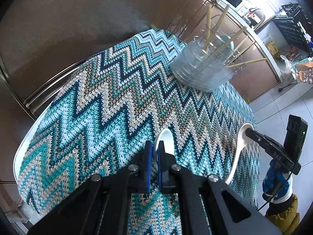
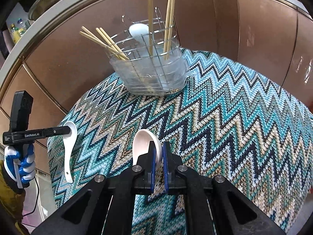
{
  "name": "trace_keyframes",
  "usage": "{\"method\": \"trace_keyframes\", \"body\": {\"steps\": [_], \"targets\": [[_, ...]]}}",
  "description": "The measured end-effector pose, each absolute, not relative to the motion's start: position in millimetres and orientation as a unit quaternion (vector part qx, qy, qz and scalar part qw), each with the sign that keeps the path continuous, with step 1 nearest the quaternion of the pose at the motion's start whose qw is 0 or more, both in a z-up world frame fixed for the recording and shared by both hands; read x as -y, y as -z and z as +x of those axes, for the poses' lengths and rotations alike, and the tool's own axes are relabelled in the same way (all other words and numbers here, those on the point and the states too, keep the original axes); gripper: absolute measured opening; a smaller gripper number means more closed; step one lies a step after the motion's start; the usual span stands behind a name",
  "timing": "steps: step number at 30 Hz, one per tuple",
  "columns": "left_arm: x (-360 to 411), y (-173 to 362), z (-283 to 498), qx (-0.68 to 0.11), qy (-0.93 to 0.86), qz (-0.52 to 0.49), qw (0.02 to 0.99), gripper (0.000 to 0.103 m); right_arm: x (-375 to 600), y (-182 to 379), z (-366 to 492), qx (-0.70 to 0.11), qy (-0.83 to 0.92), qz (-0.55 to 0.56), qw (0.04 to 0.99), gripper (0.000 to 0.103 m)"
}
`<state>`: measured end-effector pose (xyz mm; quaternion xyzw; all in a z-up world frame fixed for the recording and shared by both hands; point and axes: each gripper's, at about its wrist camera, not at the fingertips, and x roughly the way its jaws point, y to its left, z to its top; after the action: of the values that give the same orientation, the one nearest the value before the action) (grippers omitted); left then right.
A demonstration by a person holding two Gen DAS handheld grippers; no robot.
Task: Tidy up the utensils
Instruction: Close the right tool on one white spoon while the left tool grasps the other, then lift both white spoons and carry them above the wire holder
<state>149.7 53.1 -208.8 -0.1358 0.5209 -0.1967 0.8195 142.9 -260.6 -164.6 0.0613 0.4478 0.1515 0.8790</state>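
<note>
Left wrist view: the left gripper has its jaws clamped on a white ceramic soup spoon above the zigzag knitted cloth covering the worktop. A clear wire-framed utensil holder holds bamboo chopsticks.

Right wrist view: the right gripper pinches a second white ceramic spoon. The holder also contains a pale blue spoon.

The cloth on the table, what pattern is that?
The cloth has a knitted zigzag pattern in teal, light blue, navy, beige and white, clearest in the right wrist view.
</note>
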Motion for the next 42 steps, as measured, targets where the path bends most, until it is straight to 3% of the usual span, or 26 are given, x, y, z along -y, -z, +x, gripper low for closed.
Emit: {"method": "trace_keyframes", "body": {"steps": [11, 18, 34, 42], "targets": [[-54, 176, 118, -0.487, 0.199, -0.131, 0.840, 0.004, 251, 134, 99, -0.423, -0.134, 0.039, 0.895, 0.007], [-43, 124, 103, -0.428, 0.199, -0.115, 0.874, 0.004, 247, 96, 77, -0.385, -0.114, 0.014, 0.916, 0.007], [30, -5, 163, -0.223, 0.146, -0.074, 0.961, 0.004, 214, -34, 115, -0.169, -0.018, -0.090, 0.981, 0.007], [85, 4, 204, -0.133, 0.063, -0.018, 0.989, 0.004, 195, -40, 171, -0.101, 0.036, -0.132, 0.985, 0.007]]}}
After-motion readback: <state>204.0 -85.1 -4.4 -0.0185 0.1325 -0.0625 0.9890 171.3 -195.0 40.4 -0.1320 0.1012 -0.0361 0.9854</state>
